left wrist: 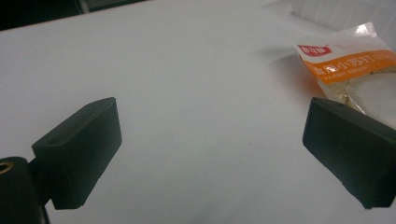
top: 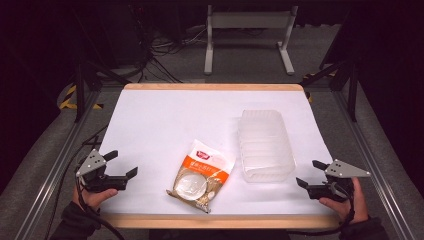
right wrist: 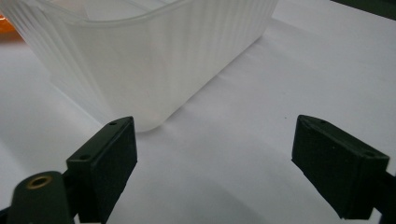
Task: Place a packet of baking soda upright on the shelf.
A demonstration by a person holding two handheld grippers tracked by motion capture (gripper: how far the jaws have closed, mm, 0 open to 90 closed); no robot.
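Near edge: left claw (top: 121, 165) and right claw (top: 309, 173) both wide open, nothing gripped, resting low at tabletop (top: 165, 115) corners. Centre-front: snack packet (top: 201, 175) flat, btwn claws, untouched. Beyond, right: clear plastic tub (top: 264, 145), upright, just beside packet.

The snack bag (left wrist: 355, 65), at the right edge of the left gripper view, carries a small red logo patch with white characters near its top left corner, too blurred to read. Below it, an orange band bears a row of white Chinese characters; "小苏打" seems to stand among them, the rest unclear. In the high view the bag (top: 201, 175) shows the same red patch, illegible.
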